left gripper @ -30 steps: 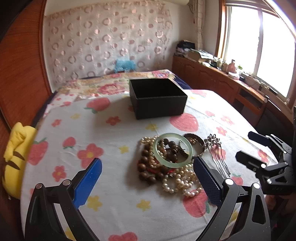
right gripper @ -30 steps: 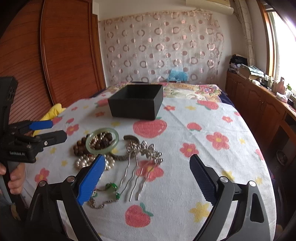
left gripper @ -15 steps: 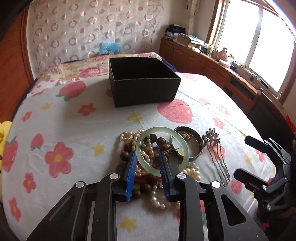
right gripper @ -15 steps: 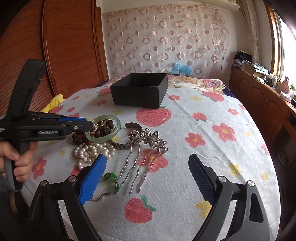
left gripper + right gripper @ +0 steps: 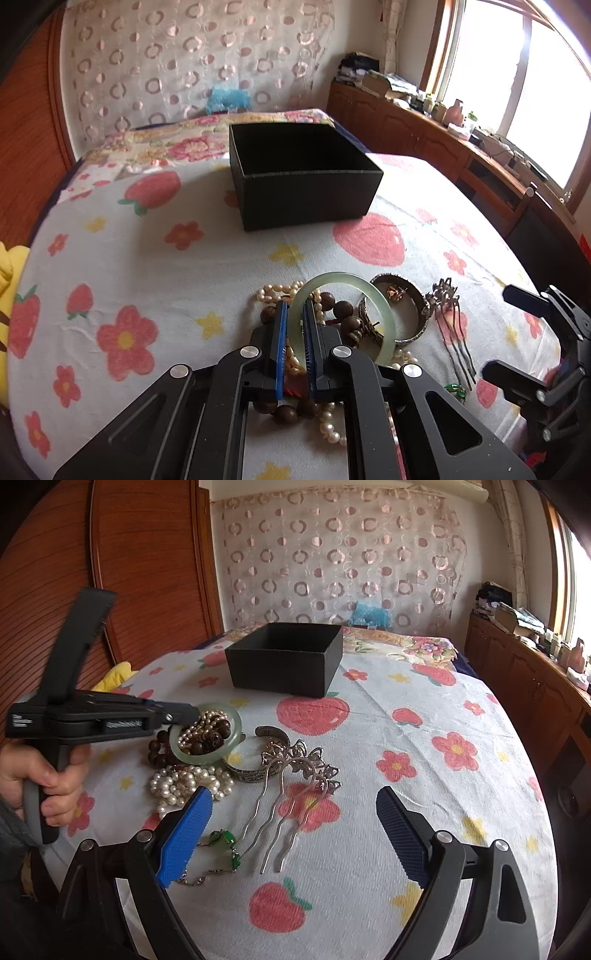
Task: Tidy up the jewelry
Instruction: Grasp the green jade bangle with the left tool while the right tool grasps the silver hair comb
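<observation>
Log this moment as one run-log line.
phase: grasp | left gripper: shut on jade bangle rim, atop bead pile | right gripper: open, empty, above hair comb | black box: nothing seen inside

Black claws (image 5: 291, 834) — blue ribbed pads (image 5: 184, 836), silver screws.
</observation>
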{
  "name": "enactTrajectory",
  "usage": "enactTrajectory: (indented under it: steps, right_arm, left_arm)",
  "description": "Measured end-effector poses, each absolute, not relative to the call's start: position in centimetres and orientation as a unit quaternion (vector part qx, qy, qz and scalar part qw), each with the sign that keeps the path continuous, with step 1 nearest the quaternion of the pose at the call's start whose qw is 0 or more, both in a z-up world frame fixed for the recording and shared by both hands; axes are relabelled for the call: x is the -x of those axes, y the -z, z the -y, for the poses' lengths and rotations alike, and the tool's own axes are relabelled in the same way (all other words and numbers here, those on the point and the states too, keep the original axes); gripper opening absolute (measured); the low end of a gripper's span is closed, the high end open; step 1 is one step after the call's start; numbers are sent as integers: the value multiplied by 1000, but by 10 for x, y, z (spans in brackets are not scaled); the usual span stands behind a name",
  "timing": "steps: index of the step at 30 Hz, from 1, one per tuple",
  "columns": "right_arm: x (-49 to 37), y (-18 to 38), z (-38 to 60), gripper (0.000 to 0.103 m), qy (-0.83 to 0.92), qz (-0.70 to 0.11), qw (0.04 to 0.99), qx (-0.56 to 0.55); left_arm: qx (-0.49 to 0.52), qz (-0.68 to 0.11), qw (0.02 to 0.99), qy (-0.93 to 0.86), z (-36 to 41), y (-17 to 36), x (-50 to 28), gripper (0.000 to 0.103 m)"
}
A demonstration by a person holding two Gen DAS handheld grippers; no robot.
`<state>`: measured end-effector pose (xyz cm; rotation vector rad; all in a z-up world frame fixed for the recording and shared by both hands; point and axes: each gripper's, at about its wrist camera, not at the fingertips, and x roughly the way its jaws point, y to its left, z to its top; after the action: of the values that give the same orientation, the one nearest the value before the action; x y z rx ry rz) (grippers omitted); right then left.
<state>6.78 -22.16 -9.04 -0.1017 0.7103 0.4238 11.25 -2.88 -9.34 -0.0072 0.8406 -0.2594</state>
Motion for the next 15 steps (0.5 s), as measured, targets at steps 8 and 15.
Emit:
enactTrajectory:
  steps: [8,15]
  right_arm:
    - [-96,95,212,92,-215,-382,897,65]
    - [-113,103,207,86,-231,-408,881,70]
  left_arm:
    - [7,-372,921,114,22,74,-98,7]
    - [13,-350,930,111,16,62,-92,7]
